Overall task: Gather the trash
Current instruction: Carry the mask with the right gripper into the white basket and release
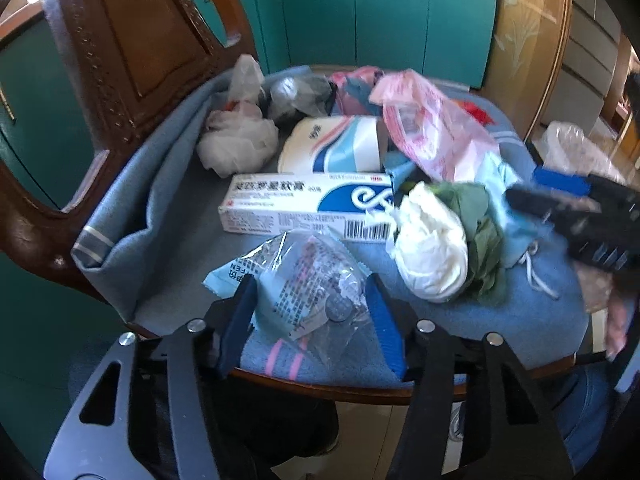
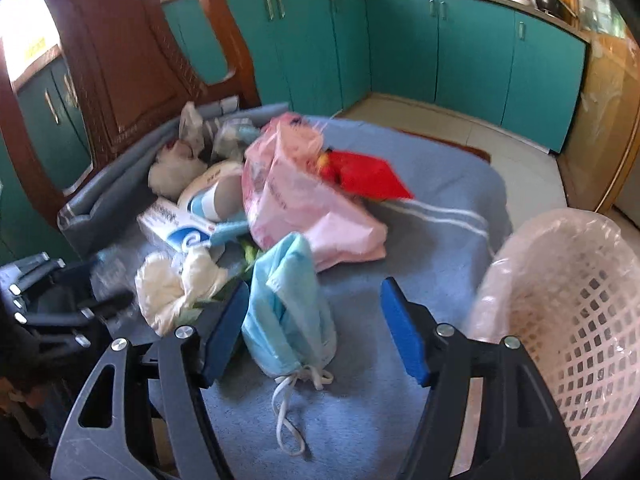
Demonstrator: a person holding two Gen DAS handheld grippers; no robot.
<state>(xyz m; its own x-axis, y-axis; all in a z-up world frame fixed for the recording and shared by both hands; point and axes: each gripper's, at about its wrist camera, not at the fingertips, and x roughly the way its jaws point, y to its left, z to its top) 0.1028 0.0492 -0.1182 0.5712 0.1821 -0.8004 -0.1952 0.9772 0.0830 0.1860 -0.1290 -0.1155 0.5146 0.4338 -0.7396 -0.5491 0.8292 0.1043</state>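
Left gripper [image 1: 310, 312] jaws half spread around clear wrapper [image 1: 316, 280] at chair seat front edge, not pinching. Close squarely on crinkled middle. Right gripper [image 2: 314, 334] jaws spread over blue mask [image 2: 288, 312]; basket [image 2: 568, 320] beside.

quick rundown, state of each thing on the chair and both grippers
left gripper: open, jaws either side of the clear wrapper
clear wrapper: crumpled, lying flat on the blanket
ointment box: closed, lying on its side
white tissue wad: crumpled
pink plastic bag: slumped, crumpled
blue face mask: folded, straps loose
right gripper: open, mask between the jaws
laundry basket: bag-lined, tilted
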